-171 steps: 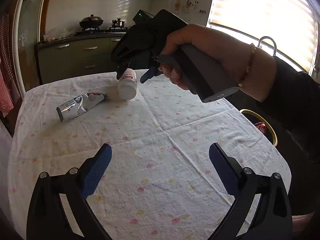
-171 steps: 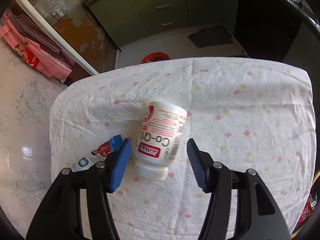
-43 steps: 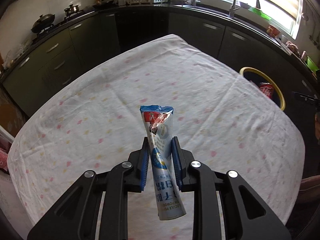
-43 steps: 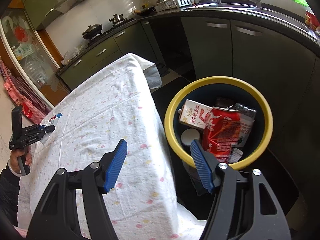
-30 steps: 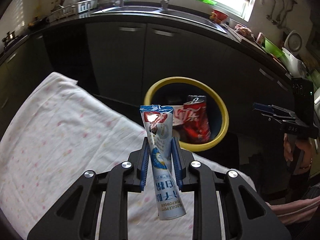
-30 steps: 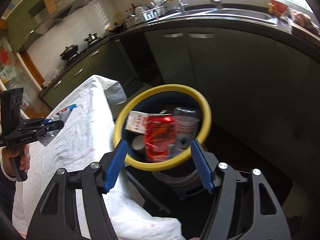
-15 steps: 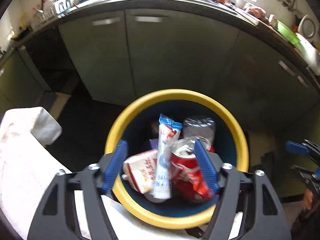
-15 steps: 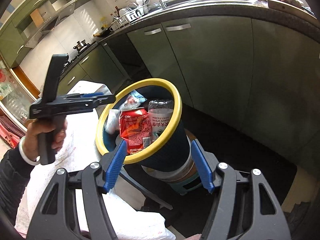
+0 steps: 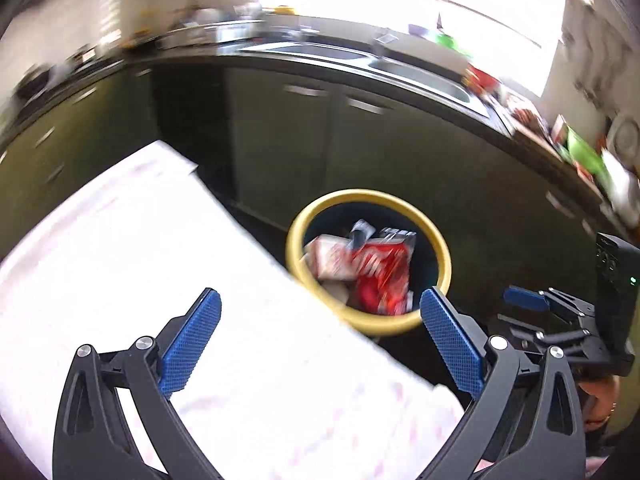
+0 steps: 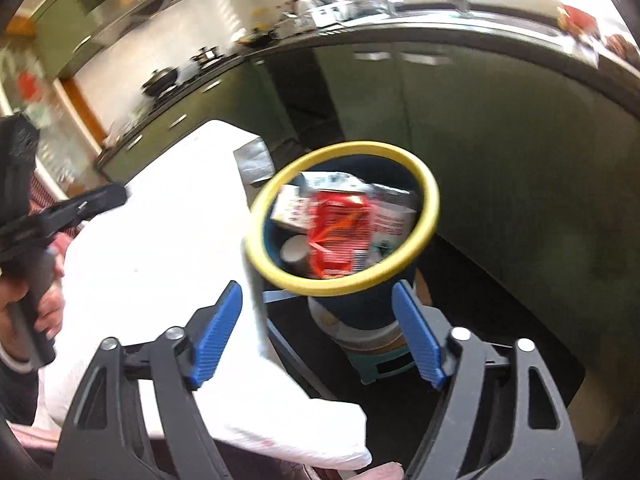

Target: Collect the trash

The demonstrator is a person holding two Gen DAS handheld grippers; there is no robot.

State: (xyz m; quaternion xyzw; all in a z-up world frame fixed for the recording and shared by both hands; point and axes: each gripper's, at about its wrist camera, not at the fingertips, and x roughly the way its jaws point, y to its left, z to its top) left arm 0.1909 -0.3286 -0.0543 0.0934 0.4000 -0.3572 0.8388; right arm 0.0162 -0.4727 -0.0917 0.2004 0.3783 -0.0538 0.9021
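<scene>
A dark bin with a yellow rim [image 9: 434, 240] stands beside the table; it also shows in the right wrist view [image 10: 430, 196]. Inside lie a red can [image 9: 380, 276], a white carton [image 9: 326, 256] and the blue-topped tube [image 9: 360, 232]. The right wrist view shows the can [image 10: 340, 232] and a white bottle [image 10: 294, 250]. My left gripper [image 9: 318, 344] is open and empty over the table edge, back from the bin. My right gripper [image 10: 318, 336] is open and empty, below the bin in its view. Both frames are blurred.
The table with a white spotted cloth [image 9: 140, 260] fills the lower left; it also shows in the right wrist view [image 10: 160, 240]. Dark kitchen cabinets [image 9: 360, 152] and a sink counter [image 9: 400, 68] run behind the bin. The bin stands on a small stool [image 10: 372, 352].
My left gripper opened and dropped the tube into the bin, then pulled back over the table. My right gripper stayed open and shifted a little near the bin.
</scene>
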